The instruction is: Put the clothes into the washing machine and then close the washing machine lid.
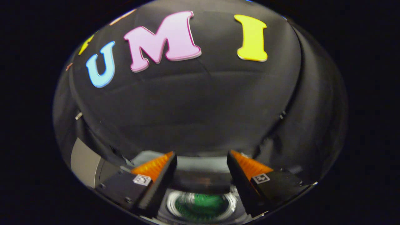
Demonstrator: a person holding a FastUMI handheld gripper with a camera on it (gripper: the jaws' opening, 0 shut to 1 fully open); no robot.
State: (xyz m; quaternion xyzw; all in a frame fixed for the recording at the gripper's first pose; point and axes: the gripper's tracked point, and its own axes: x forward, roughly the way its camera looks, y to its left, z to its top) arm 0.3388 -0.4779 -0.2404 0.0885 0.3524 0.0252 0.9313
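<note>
I count one hand-held gripper (201,157) with two fingers (156,181), spread wide apart with nothing held between them; each finger carries one small square marker (142,179) on its body. Below and between the fingers sits one washing machine (187,164), and I look down into its round opening (201,206), where one green piece of clothing (203,204) lies inside the drum. The picture is smeared there, so I can only say it seems to be a single bundled garment; its shape is hard to make out. A dark band (203,184) crosses just ahead of the opening, between the fingers; it may be the lid or the rim of the machine, I cannot tell which. The pale top of the machine shows beyond the fingertips, and most of its body is cut off by the fingers. To the left of the left finger stands one grey panel (82,164), partly cut off. Beyond everything hangs the black cloth wall (187,103), with one small metal clip (78,116) on its left side. The hand-held gripper is pitched forward and level, fingers pointing at the wall, poised above the opening.
</note>
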